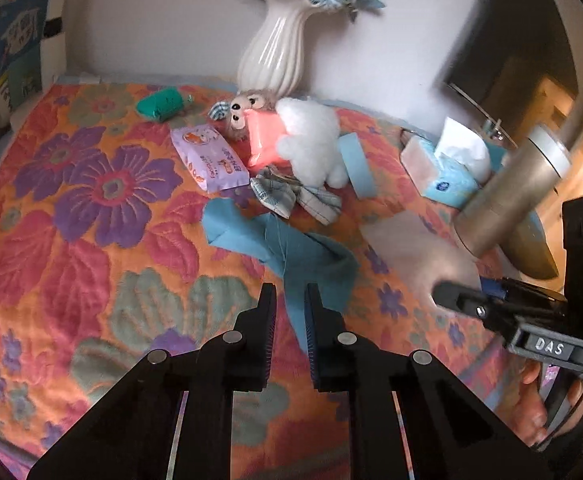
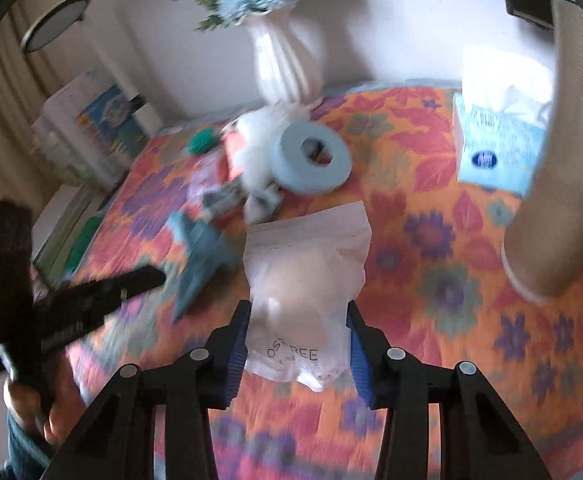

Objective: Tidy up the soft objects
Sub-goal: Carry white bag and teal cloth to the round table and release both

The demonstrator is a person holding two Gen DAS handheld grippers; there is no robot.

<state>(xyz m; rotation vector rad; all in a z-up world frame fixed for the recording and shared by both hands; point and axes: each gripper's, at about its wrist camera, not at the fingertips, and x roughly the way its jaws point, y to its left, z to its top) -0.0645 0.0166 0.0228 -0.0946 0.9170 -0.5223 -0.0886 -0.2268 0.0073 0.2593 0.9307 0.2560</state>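
Note:
A blue cloth [image 1: 291, 248] lies crumpled on the floral cover [image 1: 91, 220]. One end of it runs down between the fingers of my left gripper [image 1: 290, 290], which is shut on it. My right gripper [image 2: 298, 306] has both blue pads pressed against the sides of a white plastic pouch [image 2: 303, 264] with printed letters. That pouch shows blurred in the left wrist view, just beyond the right gripper's finger [image 1: 447, 292]. Further back lie a white plush [image 1: 311, 140], an owl toy [image 1: 243, 114], a pink packet [image 1: 263, 140] and a checked cloth [image 1: 295, 196].
A white vase [image 1: 275, 52] with blue flowers stands at the back wall. A purple wipes pack [image 1: 211, 158], a green roll [image 1: 163, 106], a blue tape roll [image 2: 311, 158] and a tissue box [image 2: 495, 152] lie around. A cardboard tube [image 2: 551, 200] leans at the right.

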